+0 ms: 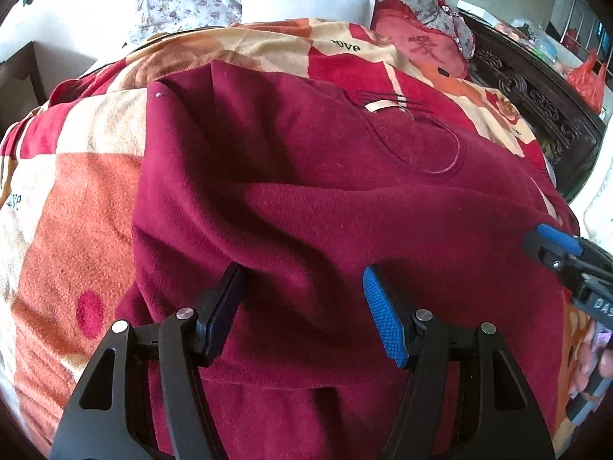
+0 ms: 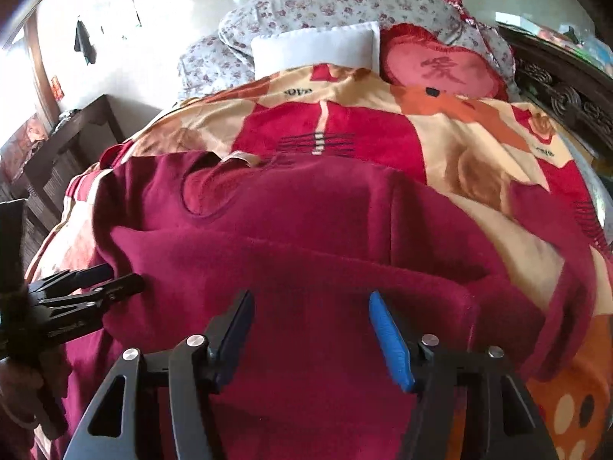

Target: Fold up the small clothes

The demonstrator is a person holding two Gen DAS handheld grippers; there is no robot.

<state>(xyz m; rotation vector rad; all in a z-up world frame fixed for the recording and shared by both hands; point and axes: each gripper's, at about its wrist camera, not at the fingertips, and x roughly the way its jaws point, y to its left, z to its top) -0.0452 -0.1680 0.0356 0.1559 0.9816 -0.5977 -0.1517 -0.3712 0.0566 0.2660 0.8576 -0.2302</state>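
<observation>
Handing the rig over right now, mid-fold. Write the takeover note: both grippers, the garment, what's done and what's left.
Left gripper: open, nothing clamped, over the near part of the maroon sweater.
Right gripper: open, also above the sweater.
Sweater lies on the patterned blanket, neckline at the far end, near part folded up over the body, one sleeve trailing out to the right.
Done: first fold, it seems.
Left: tuck the sleeve, finish folding.

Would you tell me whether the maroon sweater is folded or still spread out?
Partly folded: the sweater's lower part lies doubled over its body below the neckline, while one sleeve stays spread across the blanket.
</observation>
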